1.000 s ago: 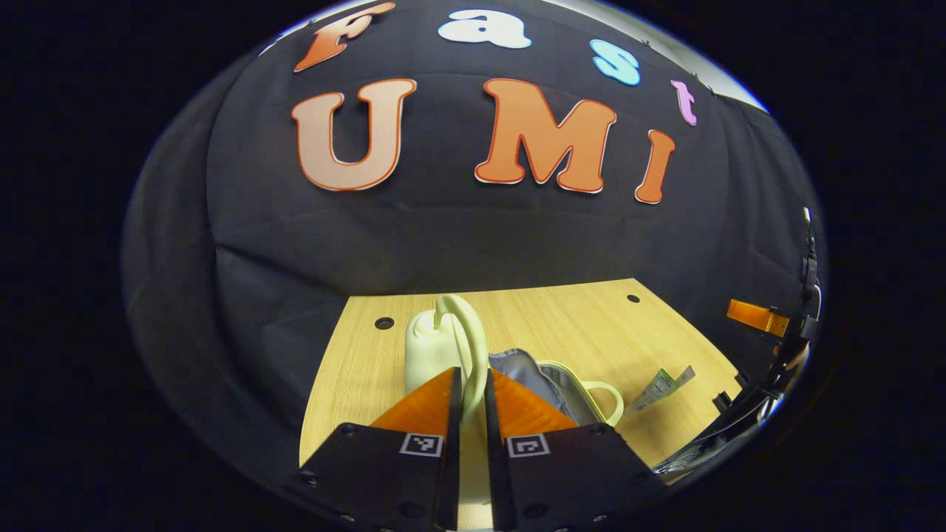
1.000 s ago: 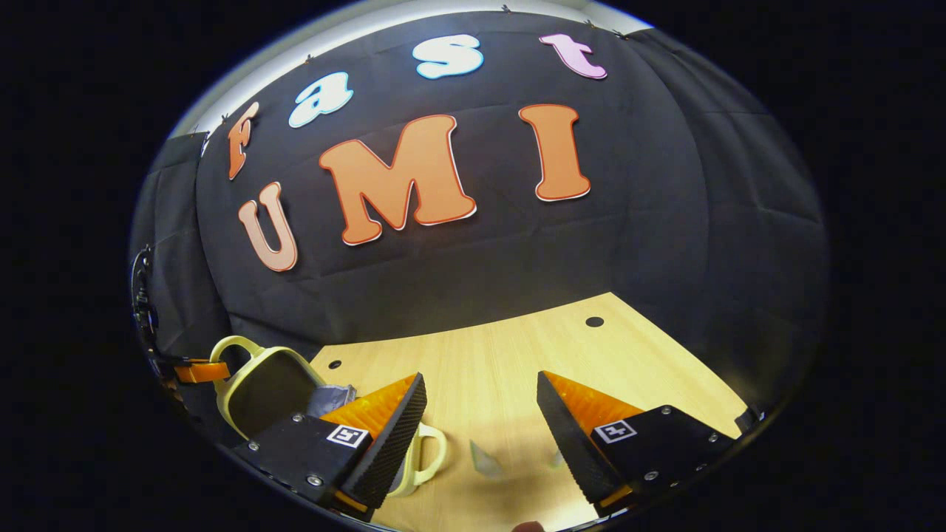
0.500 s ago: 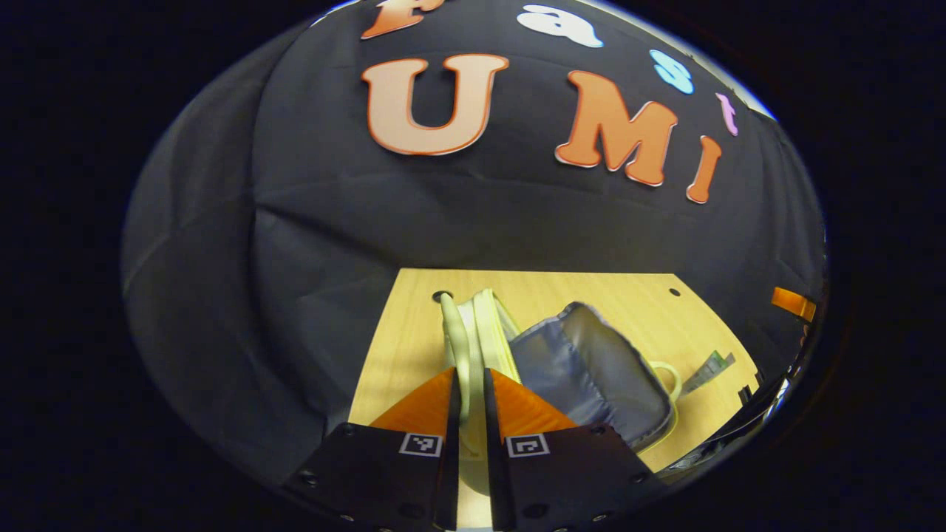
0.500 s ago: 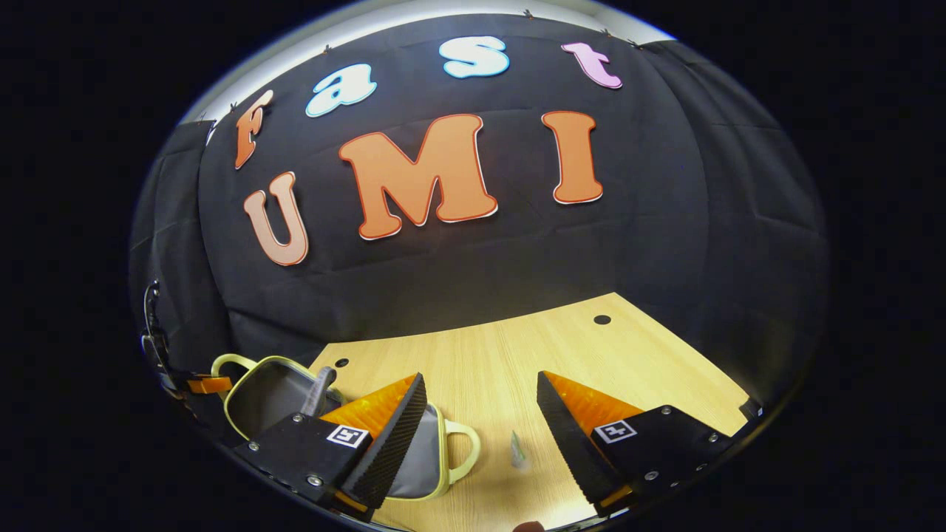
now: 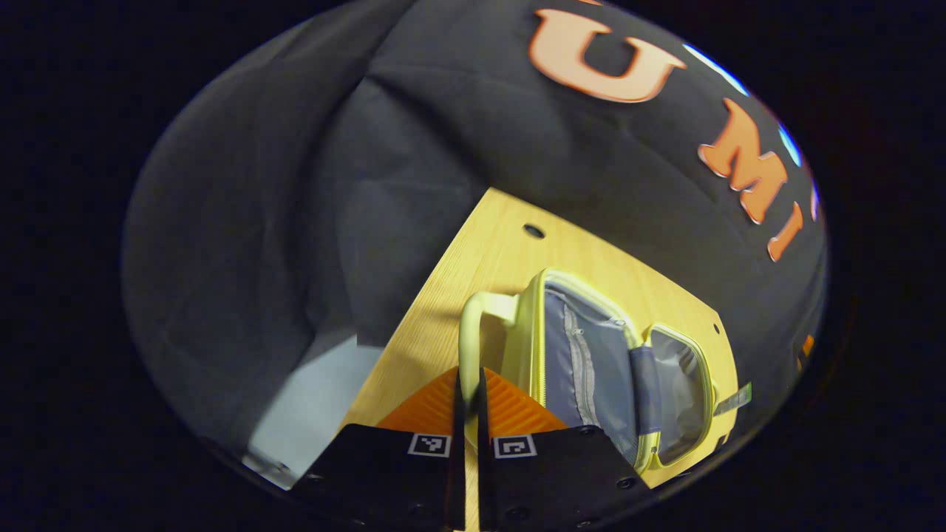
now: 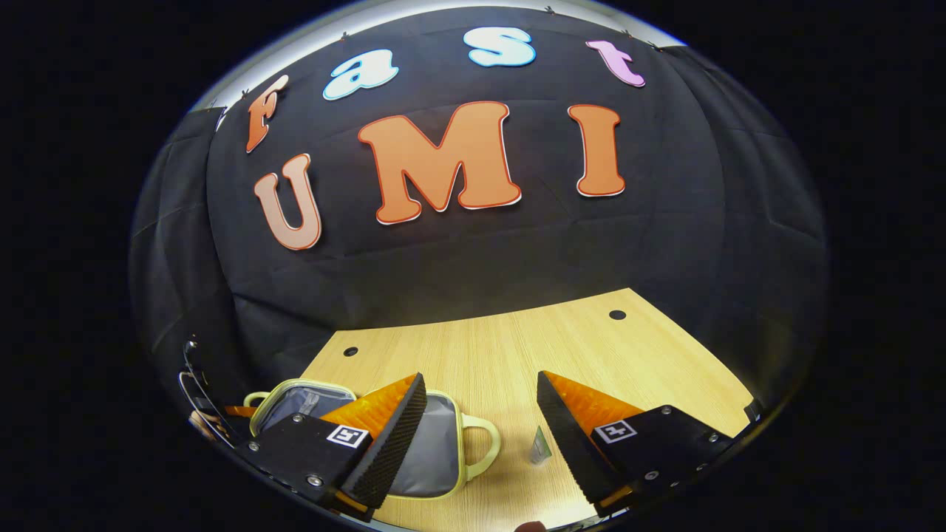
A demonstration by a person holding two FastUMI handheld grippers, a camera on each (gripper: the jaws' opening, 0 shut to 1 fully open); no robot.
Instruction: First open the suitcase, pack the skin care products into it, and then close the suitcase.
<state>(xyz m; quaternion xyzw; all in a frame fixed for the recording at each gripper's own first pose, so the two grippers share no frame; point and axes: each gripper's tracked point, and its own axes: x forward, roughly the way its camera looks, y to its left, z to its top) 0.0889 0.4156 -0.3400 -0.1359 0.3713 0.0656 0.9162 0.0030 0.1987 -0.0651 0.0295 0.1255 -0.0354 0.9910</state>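
Lying fully open on the wooden table [image 6: 517,347]: the pale yellow suitcase [image 5: 628,369], grey lining up, both halves spread flat, at about 3 o'clock of the left gripper [image 5: 469,384] in the left gripper view. Clenched on the suitcase handle [image 5: 473,332], that gripper, both fingers pressing the thin yellow loop, which runs straight up to 12 o'clock from the tips. Spread wide and grasping nothing, the right gripper [image 6: 480,414], hanging above the table. Between its fingers, toward 5 o'clock, just inside the right finger: a small skin care sachet [image 6: 542,445] on the wood, apart from the suitcase. In the right gripper view, partly hidden behind the left finger, the near half of the suitcase and its second handle [image 6: 484,443]. Round holes [image 6: 616,315] near the table's far edge. Half a second back the held half stood upright on edge; now laid down flat, with the left gripper view swung toward the table's left edge.
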